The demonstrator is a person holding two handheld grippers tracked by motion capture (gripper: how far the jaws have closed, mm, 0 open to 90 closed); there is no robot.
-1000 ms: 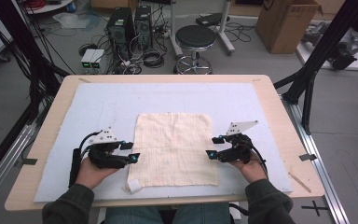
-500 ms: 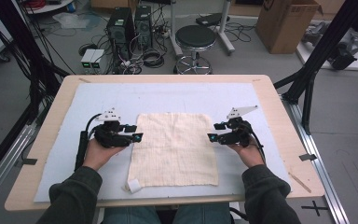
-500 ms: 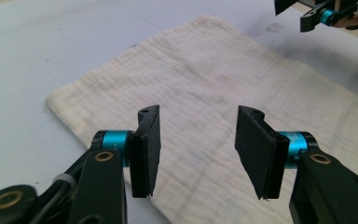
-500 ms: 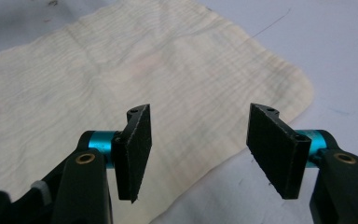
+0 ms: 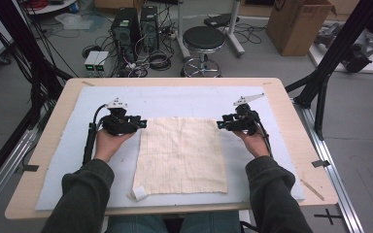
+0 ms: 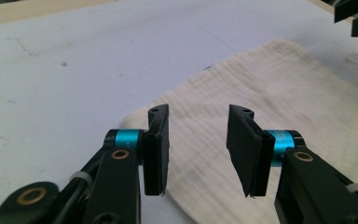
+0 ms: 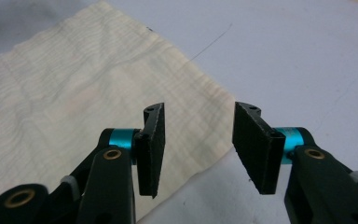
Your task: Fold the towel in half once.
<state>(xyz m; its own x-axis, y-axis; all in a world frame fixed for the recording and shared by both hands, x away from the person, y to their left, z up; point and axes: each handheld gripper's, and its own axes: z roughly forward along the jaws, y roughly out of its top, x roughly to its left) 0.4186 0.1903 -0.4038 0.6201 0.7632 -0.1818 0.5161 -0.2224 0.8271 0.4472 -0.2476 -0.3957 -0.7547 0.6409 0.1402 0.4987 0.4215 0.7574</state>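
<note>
The wooden table (image 5: 291,104) carries a pale blue mat (image 5: 175,99), and on the mat lies a square cream waffle-weave cloth (image 5: 182,155), spread flat, its near left corner turned up to show a small white tag (image 5: 138,193).

Both forearms, in dark green sleeves, come in from the near edge on either side of the cloth. Each hand lies low over the mat with the wrist level, its gripper turned inward toward a far corner of the cloth.

The left gripper (image 5: 142,123) sits just beside the cloth's far left corner. In the left gripper view (image 6: 198,147) its jaws have just been closing but stand apart, with a clear gap between them; the corner of the cloth lies on the mat under that gap, not pinched.

The right gripper (image 5: 220,124) sits at the cloth's far right corner. In the right gripper view (image 7: 198,147) its jaws have likewise been closing and stand parted, with the cloth's edge below the gap and nothing clamped.
</note>
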